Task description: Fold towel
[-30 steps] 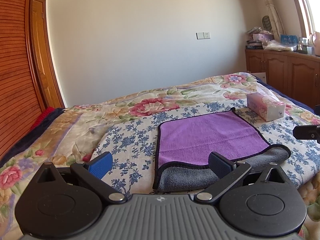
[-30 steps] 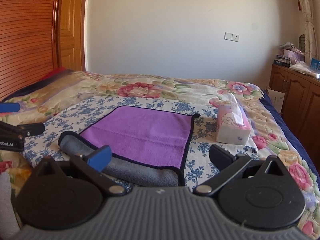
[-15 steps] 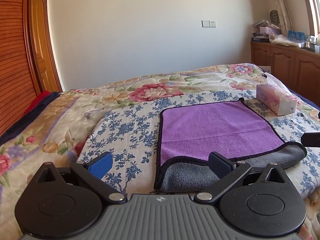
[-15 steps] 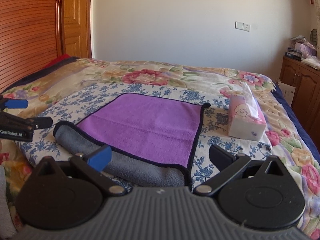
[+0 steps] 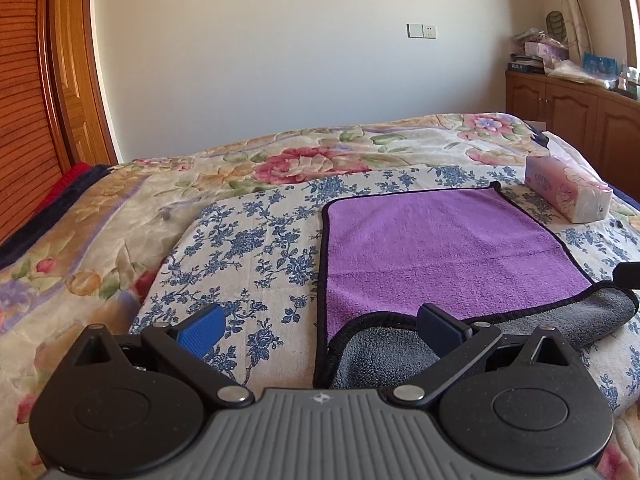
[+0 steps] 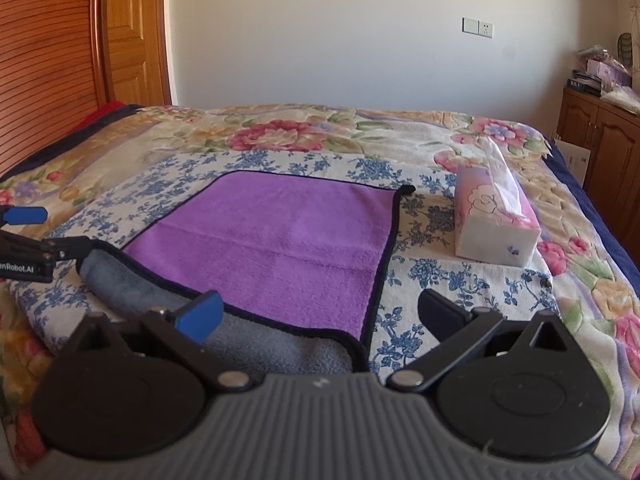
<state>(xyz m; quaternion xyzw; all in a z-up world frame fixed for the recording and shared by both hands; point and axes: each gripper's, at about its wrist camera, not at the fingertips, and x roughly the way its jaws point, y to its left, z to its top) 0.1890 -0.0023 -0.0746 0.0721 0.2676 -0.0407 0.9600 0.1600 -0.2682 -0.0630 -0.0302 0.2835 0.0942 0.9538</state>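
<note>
A purple towel (image 5: 440, 248) with a black hem lies flat on the bed; its near edge is turned over, showing the grey underside (image 5: 380, 356). My left gripper (image 5: 320, 328) is open just before the towel's near left corner. The towel shows in the right wrist view (image 6: 280, 240) with its grey rolled edge (image 6: 248, 332) across the front. My right gripper (image 6: 320, 312) is open over the towel's near right corner. The left gripper's fingers (image 6: 24, 216) show at the left edge of that view.
The bed has a blue-flower sheet (image 5: 248, 248) over a large floral quilt (image 5: 312, 160). A pink tissue box (image 6: 496, 224) stands right of the towel. A wooden door (image 6: 132, 32) is at the back left, a wooden cabinet (image 5: 576, 120) at the right.
Both grippers have moved forward and lower toward the towel's near edge, and both views have turned a little to the left. The towel has not moved.
</note>
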